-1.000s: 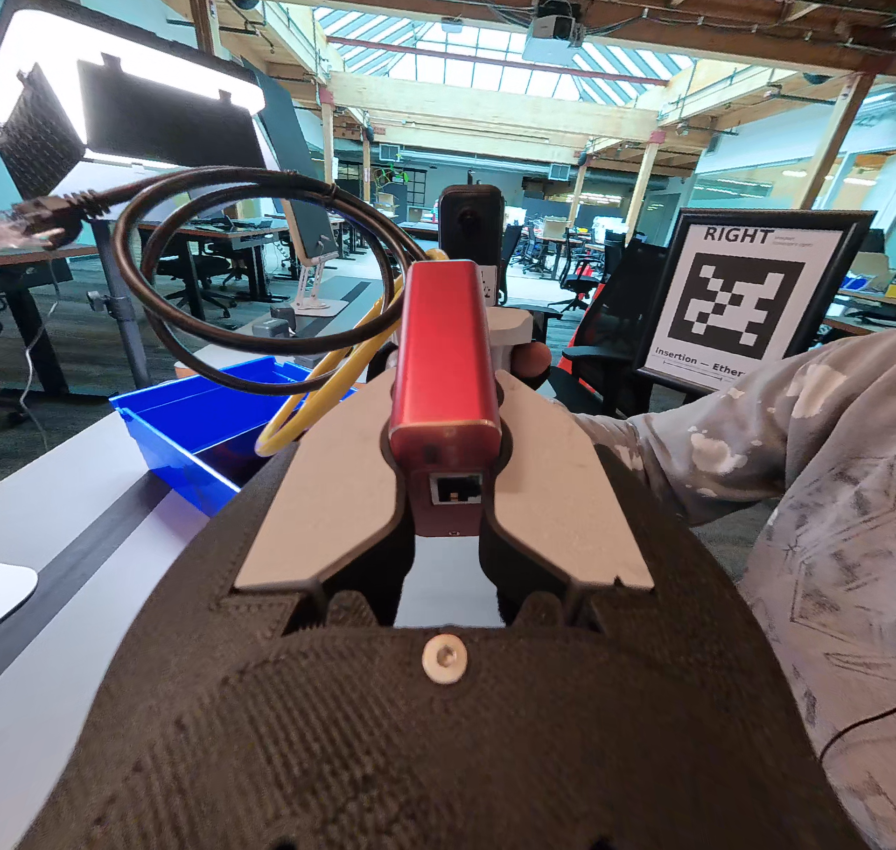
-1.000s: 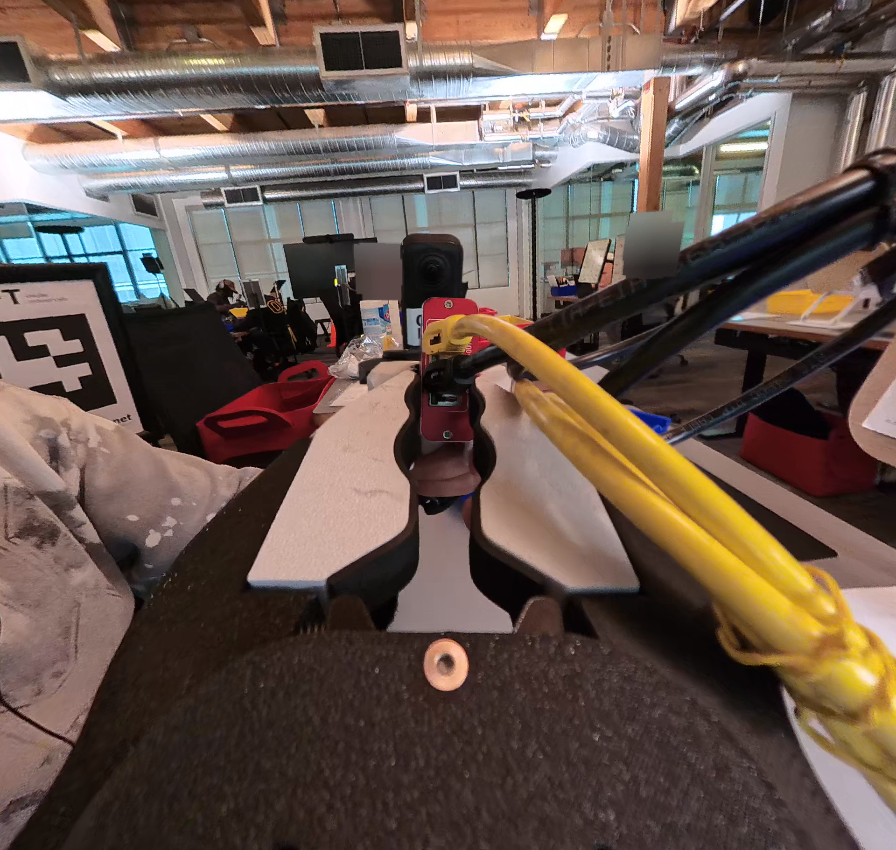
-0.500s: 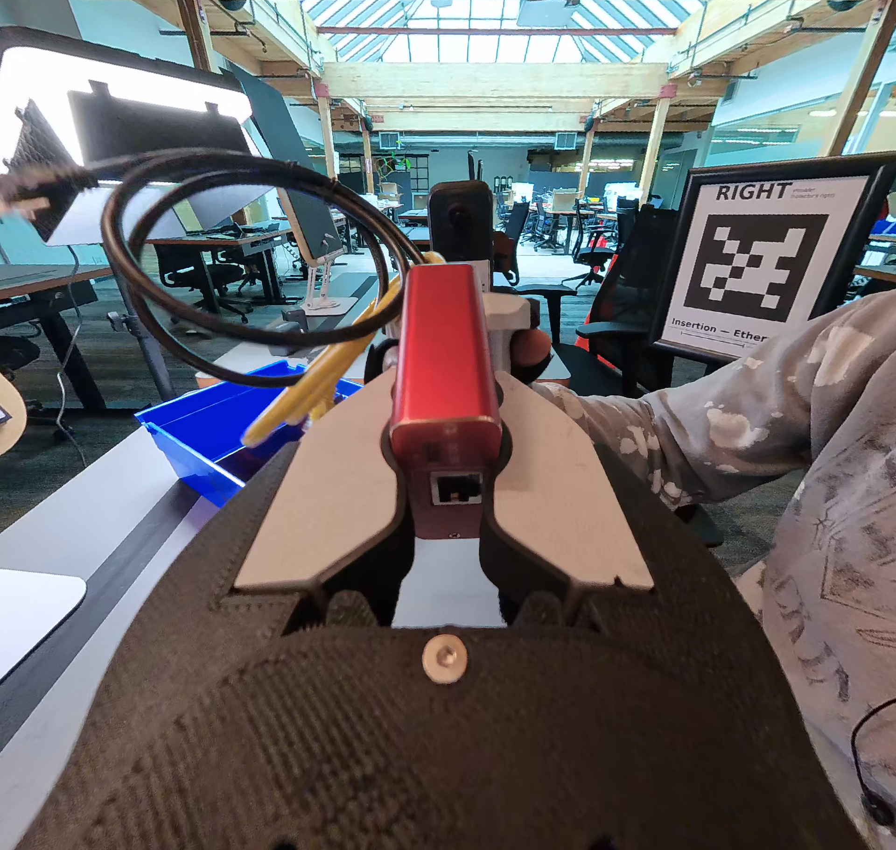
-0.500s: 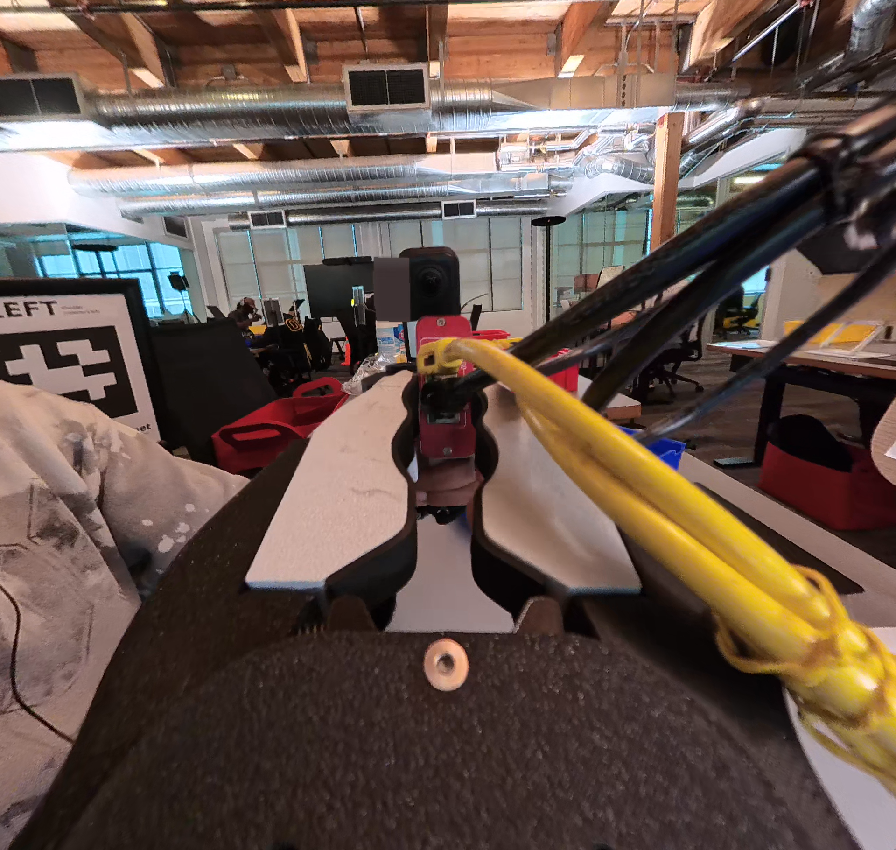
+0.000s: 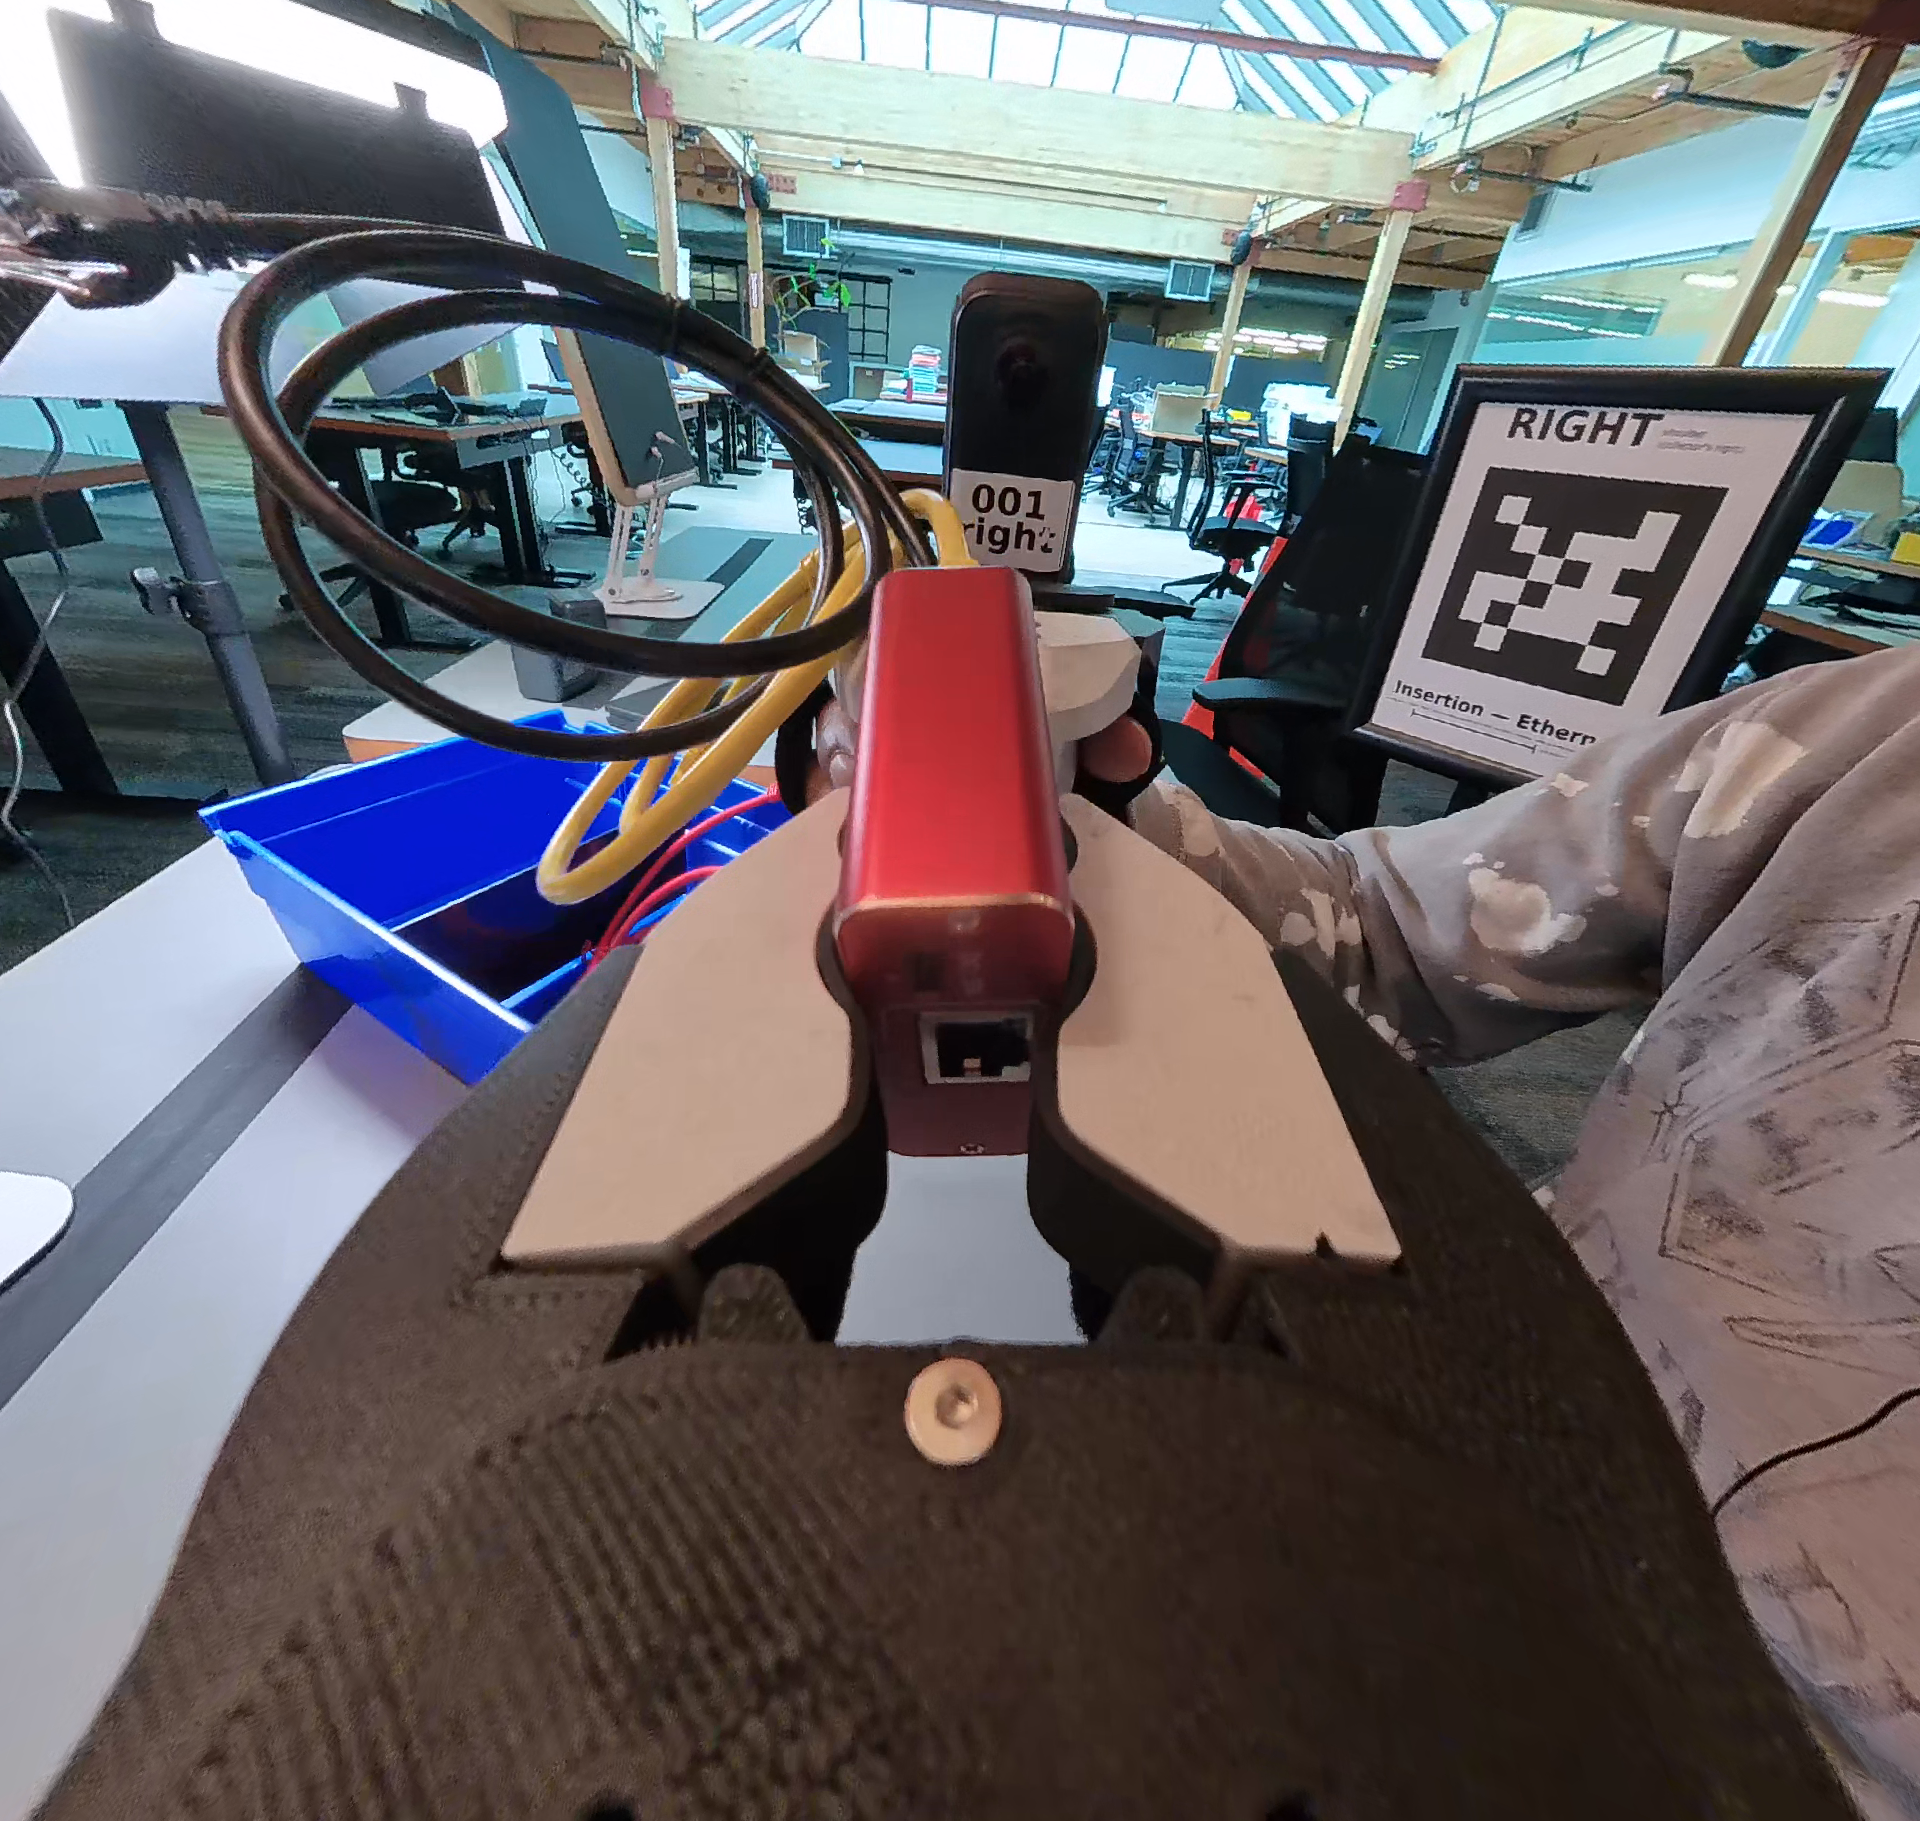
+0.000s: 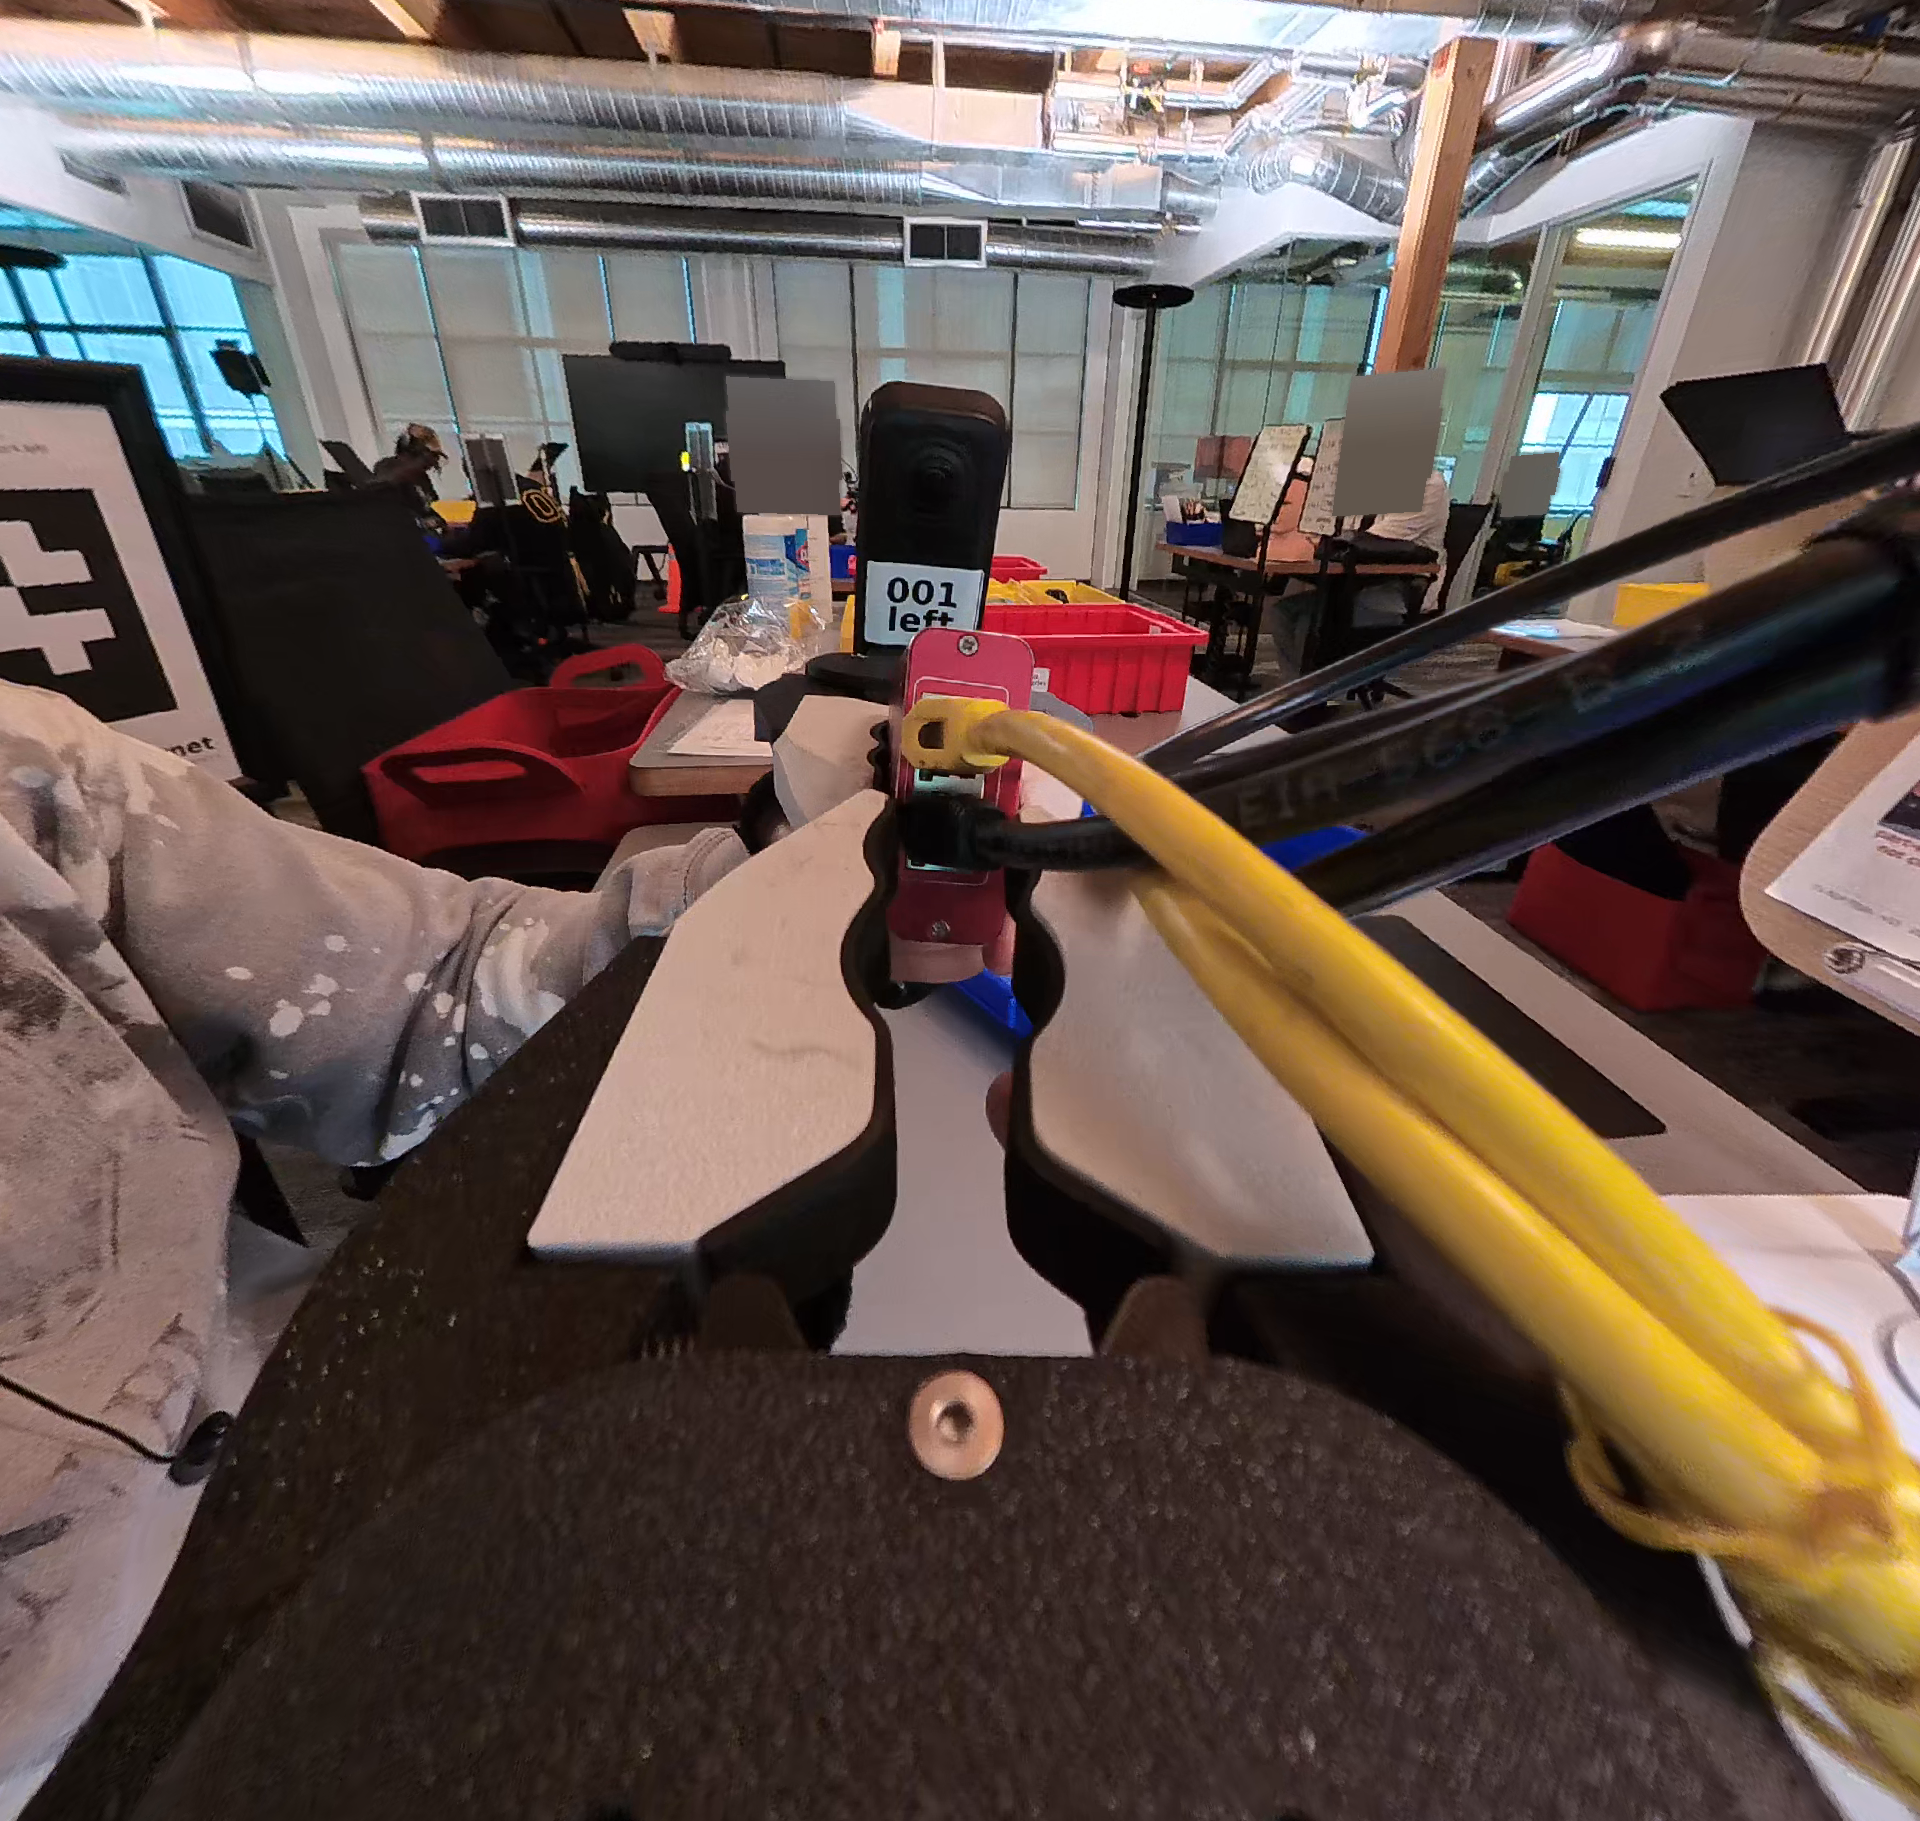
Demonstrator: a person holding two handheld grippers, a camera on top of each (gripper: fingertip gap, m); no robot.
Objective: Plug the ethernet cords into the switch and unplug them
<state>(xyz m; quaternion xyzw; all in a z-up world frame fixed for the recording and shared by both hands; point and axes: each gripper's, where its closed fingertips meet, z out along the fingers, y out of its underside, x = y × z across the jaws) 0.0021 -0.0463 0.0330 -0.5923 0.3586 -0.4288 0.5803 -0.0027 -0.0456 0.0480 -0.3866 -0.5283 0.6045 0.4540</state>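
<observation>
A red switch (image 5: 951, 784) is clamped between the fingers of the left gripper (image 5: 954, 1023), raised above the table edge (image 5: 125, 1096). The right gripper (image 6: 948, 940) is closed around its far end, where a yellow cord (image 6: 1299, 950) and a black cord (image 6: 1039, 841) are plugged in. A blue bin (image 5: 395, 878) lies beyond.

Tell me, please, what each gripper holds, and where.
Both clamp the red switch: left gripper at its single-port end, right gripper seemingly at the opposite end.

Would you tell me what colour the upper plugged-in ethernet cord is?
Yellow; the right wrist view shows it best, plugged in above the black cord.
</observation>
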